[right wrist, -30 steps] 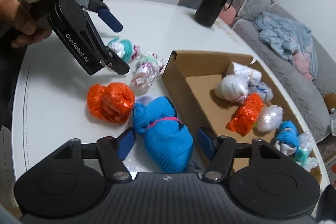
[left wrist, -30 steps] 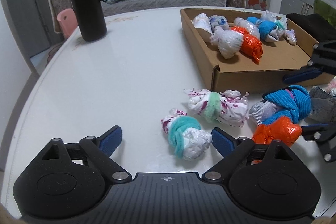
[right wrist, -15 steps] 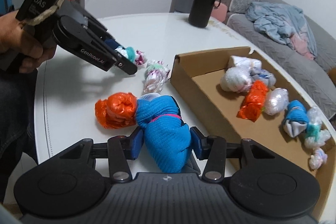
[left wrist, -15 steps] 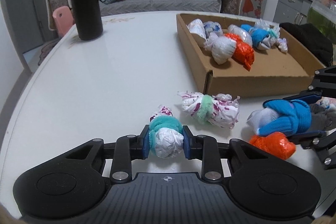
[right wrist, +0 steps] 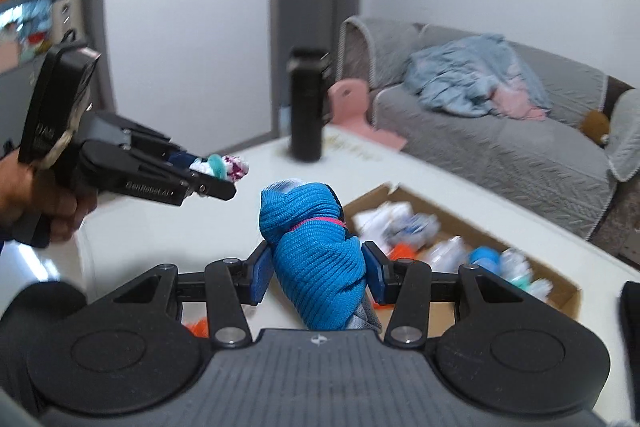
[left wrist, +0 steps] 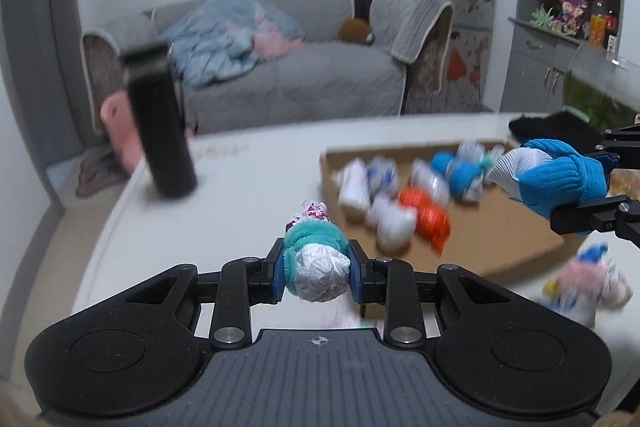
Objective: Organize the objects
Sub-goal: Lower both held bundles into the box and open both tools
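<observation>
Box (left wrist: 520, 251) contents smeared by blur, left claw (left wrist: 316, 273) clamped on teal-and-white sock ball (left wrist: 318, 267), right claw (right wrist: 316, 273) clamped on blue sock bundle (right wrist: 316, 251), both clear above the white table (left wrist: 240, 211), bottle (left wrist: 160, 123) at far edge.

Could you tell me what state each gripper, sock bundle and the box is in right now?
left gripper: shut on the teal-and-white bundle, lifted.
right gripper: shut on the blue bundle, lifted.
cardboard box: open-topped, holding several bundles.
black bottle: upright, capped.
</observation>
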Tool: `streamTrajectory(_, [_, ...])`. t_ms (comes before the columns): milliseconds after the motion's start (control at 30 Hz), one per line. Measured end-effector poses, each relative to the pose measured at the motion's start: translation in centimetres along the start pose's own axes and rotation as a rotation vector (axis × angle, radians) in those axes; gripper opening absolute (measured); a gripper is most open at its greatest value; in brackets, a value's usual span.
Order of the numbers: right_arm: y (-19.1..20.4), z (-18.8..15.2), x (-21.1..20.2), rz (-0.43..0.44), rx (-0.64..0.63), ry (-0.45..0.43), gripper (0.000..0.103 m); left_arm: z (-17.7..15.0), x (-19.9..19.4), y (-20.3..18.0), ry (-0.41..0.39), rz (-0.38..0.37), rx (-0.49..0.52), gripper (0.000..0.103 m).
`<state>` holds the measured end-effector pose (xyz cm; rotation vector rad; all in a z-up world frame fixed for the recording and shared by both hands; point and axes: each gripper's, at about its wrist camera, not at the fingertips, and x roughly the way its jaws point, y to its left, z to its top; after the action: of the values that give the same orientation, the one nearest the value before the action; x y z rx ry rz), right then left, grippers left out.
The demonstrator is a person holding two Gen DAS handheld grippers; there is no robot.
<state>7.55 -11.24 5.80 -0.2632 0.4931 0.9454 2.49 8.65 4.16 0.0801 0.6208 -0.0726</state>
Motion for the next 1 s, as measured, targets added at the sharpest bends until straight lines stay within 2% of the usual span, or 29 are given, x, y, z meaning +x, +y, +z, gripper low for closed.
streamTrajectory(167, [-3.0, 1.3, -0.1, -0.038, 0.110, -0.027, 0.044, 3.1, 1.2, -2.0, -0.030, -0.039, 0.034, 0.036])
streamTrajectory(367, [-4.9, 0.7, 1.4, -0.067, 0.204, -0.007, 0.044, 4.1, 3.7, -4.4, -0.007, -0.080, 0.066, 0.037])
streamTrajectory(633, [-5.2, -0.7, 4.4, -0.056, 0.256, 0.064, 0.044, 1.9, 7.5, -5.8, 0.079, -0.128, 0.086, 0.037])
streamTrajectory(867, [-5.0, -2.1, 7.2, -0.050, 0.318, 0.144, 0.044, -0.3, 10.7, -7.4, 0.110, -0.077, 0.212, 0.037])
streamTrajectory(1000, [-5.0, -3.0, 8.5, -0.058, 0.349, 0.180, 0.044, -1.1, 12.4, -7.2, 0.131, -0.061, 0.229, 0.037])
